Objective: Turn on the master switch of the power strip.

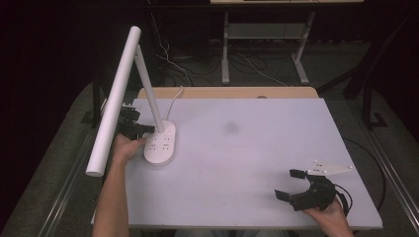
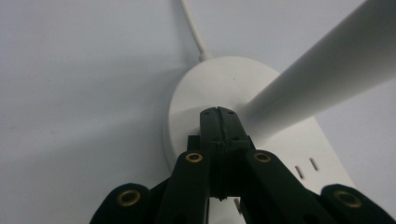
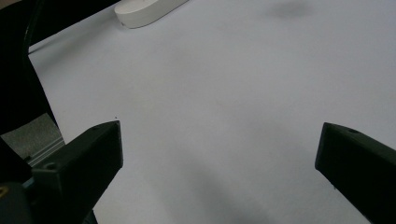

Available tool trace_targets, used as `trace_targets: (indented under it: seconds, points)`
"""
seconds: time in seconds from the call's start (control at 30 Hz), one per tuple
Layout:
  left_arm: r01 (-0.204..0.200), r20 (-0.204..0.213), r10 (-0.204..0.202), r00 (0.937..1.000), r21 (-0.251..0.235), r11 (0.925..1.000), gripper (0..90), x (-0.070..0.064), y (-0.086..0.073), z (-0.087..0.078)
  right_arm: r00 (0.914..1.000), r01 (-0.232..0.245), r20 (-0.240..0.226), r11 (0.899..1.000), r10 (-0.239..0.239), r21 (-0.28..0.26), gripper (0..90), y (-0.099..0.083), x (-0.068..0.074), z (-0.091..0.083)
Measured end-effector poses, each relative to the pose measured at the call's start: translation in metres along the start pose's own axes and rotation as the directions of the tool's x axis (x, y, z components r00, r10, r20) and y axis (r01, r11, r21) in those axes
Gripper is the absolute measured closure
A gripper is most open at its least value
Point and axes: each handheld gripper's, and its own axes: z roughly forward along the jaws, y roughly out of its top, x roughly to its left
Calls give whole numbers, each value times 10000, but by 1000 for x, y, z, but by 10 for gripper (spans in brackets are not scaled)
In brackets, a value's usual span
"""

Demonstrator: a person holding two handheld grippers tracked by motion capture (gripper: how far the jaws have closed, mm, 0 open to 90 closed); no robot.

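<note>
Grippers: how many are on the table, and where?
2. The left gripper is shut, its tips at the lamp base, far left. The right gripper is open over the table, near right.

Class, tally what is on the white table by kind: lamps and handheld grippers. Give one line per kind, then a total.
Desk lamp: 1
Grippers: 2, the left gripper and the right gripper
Total: 3
</note>
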Motion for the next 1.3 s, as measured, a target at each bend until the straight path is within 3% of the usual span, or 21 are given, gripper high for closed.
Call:
trace_targets:
  seconds: [0.1, 0.3, 0.6, 0.77, 0.97, 1.03, 1.1, 1.3]
  points:
    - [-83, -823, 76, 9966, -78, 9999, 900, -7, 5, 5, 10000, 1, 25, 10000, -1, -13, 2, 0, 0, 0]
    - [-28, -629, 58, 9980, 471, 9989, 900, -12, 11, 6, 9999, -68, 124, 9998, 70, -207, 2, -1, -3, -5]
    - [336, -632, -314, 9975, 335, 9989, 900, -11, 9, 7, 9998, -95, 149, 9996, 98, -252, 3, -2, -3, -9]
    - [483, -395, -480, 9981, 58, 9988, 900, -7, 4, 6, 9998, -104, 155, 9995, 109, -286, 3, -3, -3, -11]
    - [313, -217, -315, 9993, -127, 9994, 900, -5, 2, 5, 9996, -177, 225, 9993, 184, -318, 3, -3, -5, -11]
    - [94, -307, -110, 9995, -513, 9986, 900, -6, -1, 6, 9995, -211, 217, 9994, 216, -263, 3, -3, -5, -11]
    - [125, -237, -142, 9996, -705, 9974, 900, -5, -3, 5, 9995, -210, 240, 9994, 216, -270, 3, -4, -5, -10]
    - [39, -438, -75, 9990, -797, 9968, 899, -6, -3, 2, 9995, -213, 236, 9995, 218, -244, 3, -4, -6, -10]
